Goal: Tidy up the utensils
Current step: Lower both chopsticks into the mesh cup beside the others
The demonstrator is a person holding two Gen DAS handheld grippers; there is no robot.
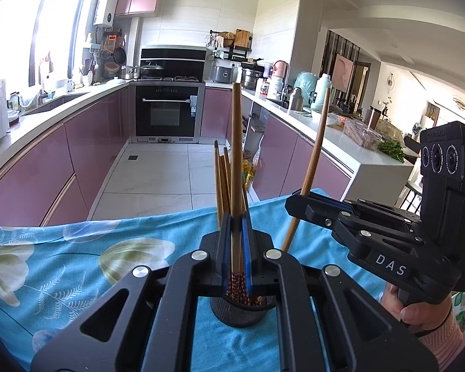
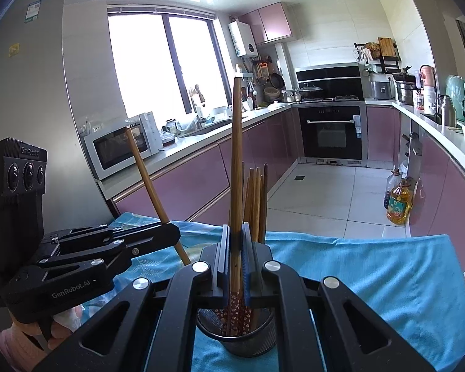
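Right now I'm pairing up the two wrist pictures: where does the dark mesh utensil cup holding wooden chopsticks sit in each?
Left wrist view: the dark mesh utensil cup sits bottom centre, on the blue floral cloth, behind the left gripper.
Right wrist view: bottom centre, just beyond the right gripper.
Shared landmark: the built-in black oven.

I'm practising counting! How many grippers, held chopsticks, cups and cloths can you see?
Black hand-held grippers: 2, left hand-held gripper and right hand-held gripper
Brown wooden chopsticks gripped: 2, left chopstick and right chopstick
Round black mesh cup: 1
Blue flowered cloth: 1
Total: 6
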